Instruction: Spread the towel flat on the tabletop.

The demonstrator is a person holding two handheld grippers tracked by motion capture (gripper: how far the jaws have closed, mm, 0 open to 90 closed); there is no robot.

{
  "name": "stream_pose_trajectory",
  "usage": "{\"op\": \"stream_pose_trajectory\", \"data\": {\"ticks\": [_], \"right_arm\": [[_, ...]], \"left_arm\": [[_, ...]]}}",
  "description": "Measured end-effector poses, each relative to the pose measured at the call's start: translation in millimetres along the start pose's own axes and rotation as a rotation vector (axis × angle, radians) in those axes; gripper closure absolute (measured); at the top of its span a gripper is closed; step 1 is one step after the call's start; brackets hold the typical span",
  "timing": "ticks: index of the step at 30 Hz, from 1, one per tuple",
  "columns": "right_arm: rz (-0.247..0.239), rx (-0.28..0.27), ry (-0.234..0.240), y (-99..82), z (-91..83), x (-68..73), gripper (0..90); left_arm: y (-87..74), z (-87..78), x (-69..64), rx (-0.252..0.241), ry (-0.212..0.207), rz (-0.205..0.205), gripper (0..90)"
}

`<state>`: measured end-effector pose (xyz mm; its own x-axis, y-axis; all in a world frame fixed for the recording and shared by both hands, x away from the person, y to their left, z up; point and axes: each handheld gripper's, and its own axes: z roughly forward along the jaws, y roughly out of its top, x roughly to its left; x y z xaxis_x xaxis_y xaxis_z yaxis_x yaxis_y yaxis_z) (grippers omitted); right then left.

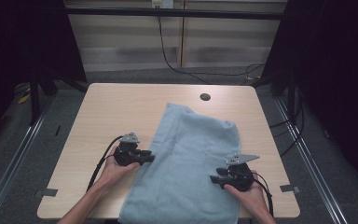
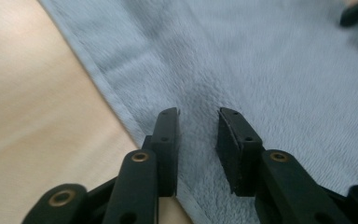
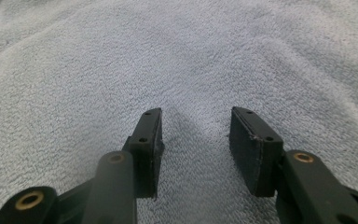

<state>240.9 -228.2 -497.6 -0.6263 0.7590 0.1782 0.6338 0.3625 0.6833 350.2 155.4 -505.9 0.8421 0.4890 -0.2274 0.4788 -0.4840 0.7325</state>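
A light blue towel (image 1: 191, 163) lies folded lengthwise on the pale wood surface (image 1: 112, 112), running from about 12 o'clock near a small round hole (image 1: 205, 97) down to 6 o'clock, where its near end hangs over the surface's front edge. Far end rumpled, two soft humps.

Left gripper (image 1: 150, 158) sits at the towel's 9 o'clock edge, held in the person's left hand (image 1: 114, 169), tips pointing toward 3 o'clock. In the left gripper view its jaws stand a narrow gap apart over the hemmed border (image 2: 116, 105); pile shows between the pads (image 2: 168, 140), which do not pinch it. Nothing held.

Right gripper (image 1: 213, 178) is at the towel's 4 o'clock side, in the right hand (image 1: 249, 193), tips pointing toward 9 o'clock (inward, facing the other one). In the right gripper view the jaws stand moderately wide above flat terry, one pad (image 3: 254, 149) clear of the cloth. Nothing held.

Cables trail from both grippers toward the front edge.
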Motion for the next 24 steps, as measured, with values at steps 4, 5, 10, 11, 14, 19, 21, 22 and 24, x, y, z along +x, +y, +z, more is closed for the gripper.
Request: {"op": "stream_pose_trajectory", "data": {"ticks": [4,5,10,11,14,19,21,22,24], "right_arm": [[0.003,0.003,0.015,-5.0,-4.3,4.9,54.6],[0.008,0.006,0.021,-6.7,-5.8,6.3,54.6],[-0.01,0.011,0.097,-13.2,-8.0,21.7,52.3],[-0.02,0.02,0.104,-13.6,-7.8,26.7,52.2],[-0.039,0.036,0.149,-13.6,-5.8,40.7,51.0],[-0.057,0.024,0.136,-5.5,-5.0,47.2,49.9],[-0.058,-0.015,0.12,5.5,-2.0,37.7,49.9],[-0.057,-0.033,0.105,12.7,0.3,31.6,50.1],[-0.041,-0.072,0.086,29.5,6.7,18.0,51.1]], "left_arm": [[-10.5,-11.4,-5.2,0.008,0.015,0.003,71.6],[-15.1,-16.8,-7.0,0.009,0.015,-0.005,71.6],[-46.1,-48.7,-25.0,0.021,-0.01,-0.027,71.5],[-52.5,-55.1,-30.1,0.024,-0.011,-0.037,71.5],[-71.5,-72.9,-43.4,0.035,-0.063,-0.067,71.4],[-79.5,-87.9,-41.5,0.009,-0.078,-0.071,66.9],[-65.4,-86.2,-31.5,-0.03,-0.05,-0.068,65.5],[-56.5,-84.0,-25.2,-0.055,-0.034,-0.074,65.4],[-37.8,-75.7,-9.7,-0.073,0.004,-0.091,65.4]]}}
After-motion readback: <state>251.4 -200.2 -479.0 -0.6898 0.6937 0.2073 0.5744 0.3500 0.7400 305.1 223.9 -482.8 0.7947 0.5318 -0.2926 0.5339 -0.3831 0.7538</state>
